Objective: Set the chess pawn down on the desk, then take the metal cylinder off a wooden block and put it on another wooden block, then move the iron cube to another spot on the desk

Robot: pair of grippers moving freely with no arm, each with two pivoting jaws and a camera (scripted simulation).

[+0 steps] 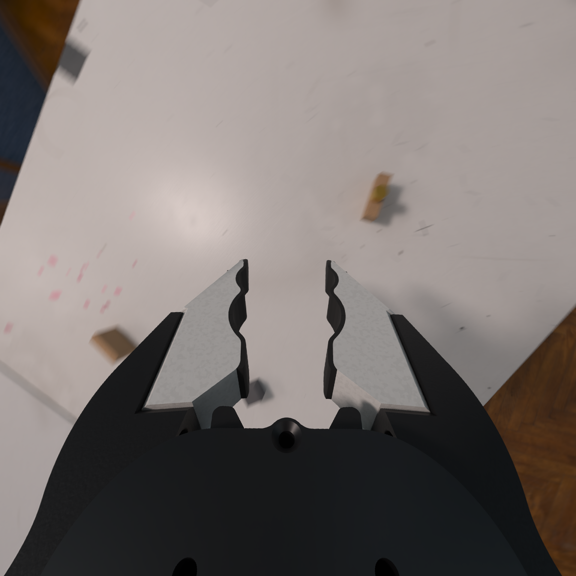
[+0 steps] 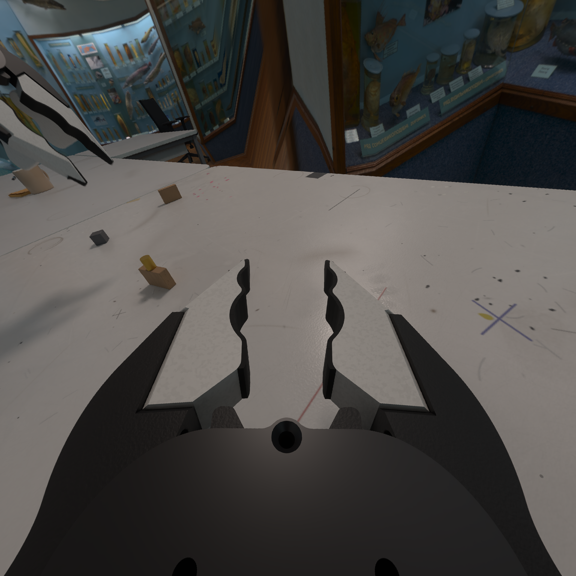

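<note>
Left gripper (image 1: 286, 265) is high above the desk (image 1: 280, 140), looking nearly straight down, jaws spread wide with nothing between them. Right gripper (image 2: 286, 265) sits low over the desk, also wide apart and empty. Metal cylinder (image 2: 147, 262), yellow, stands on a wooden block (image 2: 159, 277) out in the open middle of the worktop, left of the right gripper's fingers; in the left wrist view the same pair is blurred, cylinder (image 1: 379, 191) on block (image 1: 374, 199), toward the right-hand edge of the desk. Second wooden block (image 2: 170, 193) is bare, farther back toward the far edge; the left wrist view has it (image 1: 112, 343) just beside the left finger. Iron cube (image 2: 99, 238) rests on the desk between the two blocks, touching neither; in the left wrist view it (image 1: 256, 390) shows down between the finger bases. Left wrist view is motion-blurred, so fine detail there is unreliable. A cream, mug-like object (image 2: 33, 180) and a small yellow curved thing (image 2: 18, 193) lie near the far-left corner, partly behind the left gripper (image 2: 93, 170). Can't pick out the chess pawn in either view. Grey patch (image 2: 314, 175) at the far edge. Museum display cases (image 2: 436, 78) and an office chair (image 2: 162, 115) beyond the desk.
</note>
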